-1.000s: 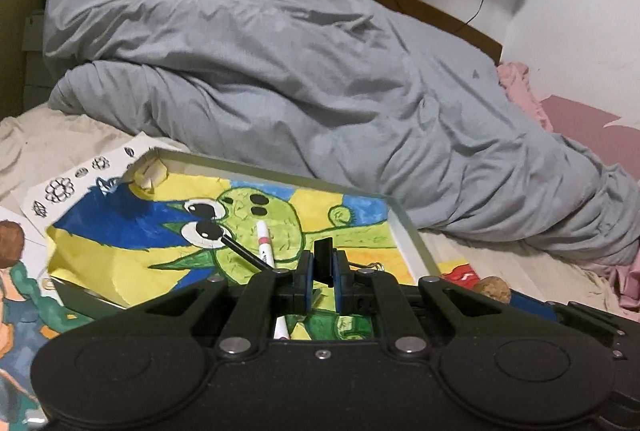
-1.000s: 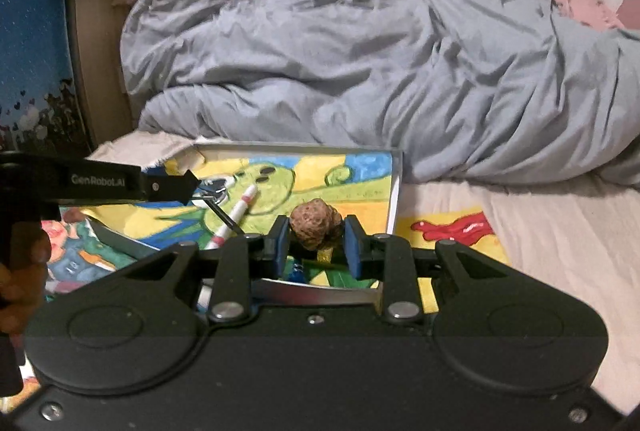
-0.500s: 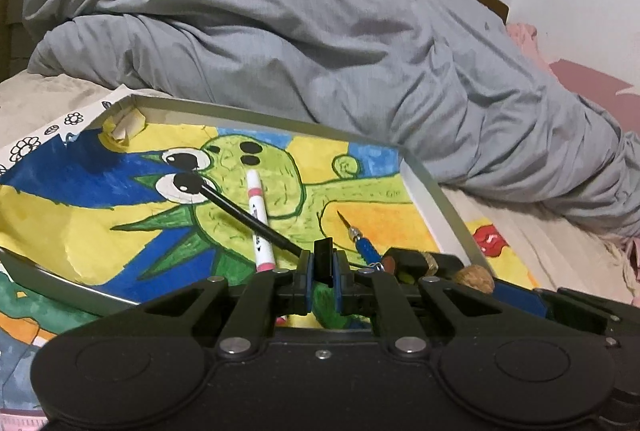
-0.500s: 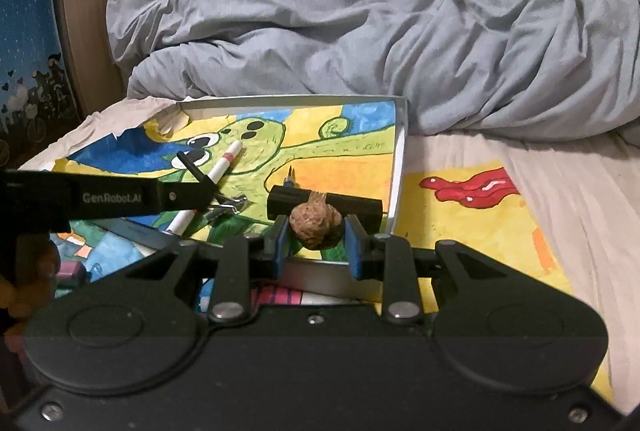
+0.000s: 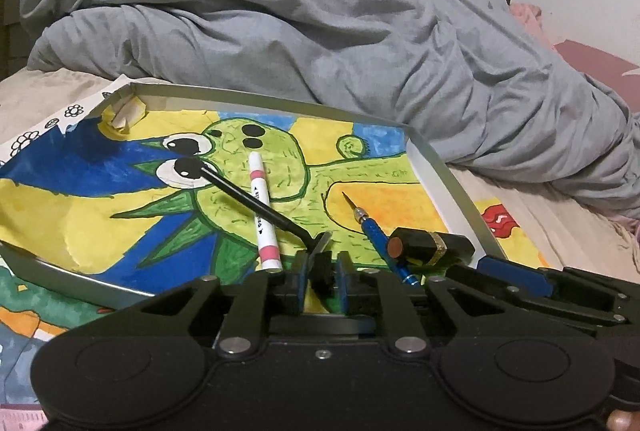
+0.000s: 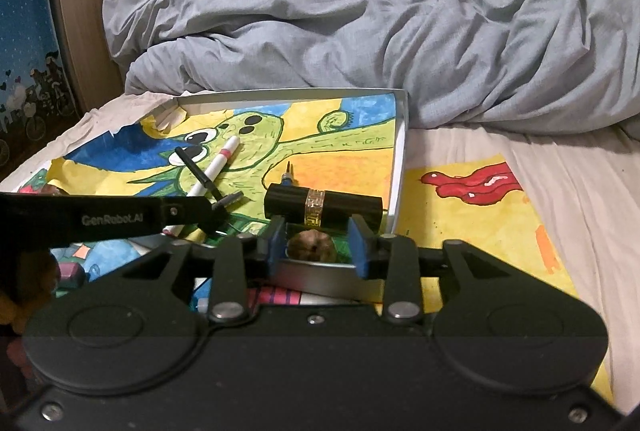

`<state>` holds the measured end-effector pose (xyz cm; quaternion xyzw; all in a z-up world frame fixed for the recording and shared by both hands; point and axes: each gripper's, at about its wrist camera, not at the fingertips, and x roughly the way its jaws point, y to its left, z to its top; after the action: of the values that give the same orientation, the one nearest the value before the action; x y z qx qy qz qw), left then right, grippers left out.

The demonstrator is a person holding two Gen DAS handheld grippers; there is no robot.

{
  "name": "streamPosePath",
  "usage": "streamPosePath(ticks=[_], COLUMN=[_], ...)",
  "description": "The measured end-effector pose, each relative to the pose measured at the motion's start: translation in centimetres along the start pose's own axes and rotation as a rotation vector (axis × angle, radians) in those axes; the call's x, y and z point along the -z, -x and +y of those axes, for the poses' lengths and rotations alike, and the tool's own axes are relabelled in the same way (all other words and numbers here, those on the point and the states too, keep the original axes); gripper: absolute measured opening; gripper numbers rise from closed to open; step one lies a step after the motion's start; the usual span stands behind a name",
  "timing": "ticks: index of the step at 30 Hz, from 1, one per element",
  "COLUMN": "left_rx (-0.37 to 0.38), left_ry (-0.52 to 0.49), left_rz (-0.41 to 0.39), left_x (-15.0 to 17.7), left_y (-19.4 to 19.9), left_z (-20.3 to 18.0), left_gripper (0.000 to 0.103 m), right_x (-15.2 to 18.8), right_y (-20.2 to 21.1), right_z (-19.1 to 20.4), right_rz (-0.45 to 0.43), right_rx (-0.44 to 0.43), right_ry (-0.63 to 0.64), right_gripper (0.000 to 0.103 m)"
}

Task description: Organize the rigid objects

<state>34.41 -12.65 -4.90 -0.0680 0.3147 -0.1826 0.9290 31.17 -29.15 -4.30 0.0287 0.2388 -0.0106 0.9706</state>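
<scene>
A shallow grey tray lined with a painted sheet lies on the bed. In it lie a white and pink marker, a thin black-handled tool, a blue screwdriver and a black tube with a gold band. My left gripper is opening, with the tool's flat end still between its jaws. My right gripper is opening too. A walnut rests at the tray's near edge between its pads, with a gap on each side.
A rumpled grey duvet fills the bed behind the tray. More painted sheets lie under and to the right of the tray. A wooden bed end and a blue patterned panel stand at the left.
Both grippers came down closer to the tray. The right jaws spread away from the walnut, which now rests in the tray. The left jaws parted around the black tool's end.
</scene>
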Motion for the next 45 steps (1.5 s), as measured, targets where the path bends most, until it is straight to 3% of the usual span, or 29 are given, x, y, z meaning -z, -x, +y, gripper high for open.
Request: streamPosePath(ticks=[6,10,11,13,15,18,22,24,32,40,45], left_rx=[-0.012,-0.029,-0.039,-0.057,-0.071,-0.101,-0.130,-0.156,-0.202,-0.254,-0.290], left_ry=[0.040,0.063,0.069,0.071,0.074,0.084,0.072,0.052,-0.016,-0.031,-0.016], left_rz=[-0.039,-0.091,-0.107,-0.136,-0.161,-0.212,-0.262,-0.291,-0.360,-0.416,-0.418], left_x=[-0.6,-1.1,-1.1,-1.2,-1.3,-1.4,-0.9,-0.4,1.9,4.7,7.0], left_y=[1.7,4.1,4.8,6.2,7.6,10.0,13.2,14.7,20.8,25.6,27.5], left_z=[0.8,1.4,1.6,1.9,2.2,2.6,2.9,2.8,2.3,2.4,2.6], left_gripper=[0.029,0.048,0.053,0.055,0.065,0.080,0.087,0.096,0.101,0.102,0.102], right_x=[-0.6,-1.2,-1.4,-1.6,-1.8,-2.0,-1.6,-1.4,0.9,3.9,6.1], right_y=[1.2,3.0,3.5,4.6,5.8,7.7,9.7,10.7,16.0,21.8,25.3], right_z=[0.0,0.6,0.9,1.3,1.6,2.0,2.3,2.6,4.2,5.6,6.3], right_rz=[-0.035,-0.073,-0.083,-0.104,-0.131,-0.159,-0.190,-0.212,-0.331,-0.371,-0.347], right_rx=[0.004,0.008,0.006,0.001,-0.005,-0.023,-0.028,-0.018,0.013,0.063,0.094], right_ry=[0.003,0.016,0.023,0.031,0.031,0.029,0.016,0.019,0.036,-0.004,-0.038], right_gripper=[0.054,0.078,0.080,0.091,0.102,0.102,0.103,0.103,0.103,0.103,0.103])
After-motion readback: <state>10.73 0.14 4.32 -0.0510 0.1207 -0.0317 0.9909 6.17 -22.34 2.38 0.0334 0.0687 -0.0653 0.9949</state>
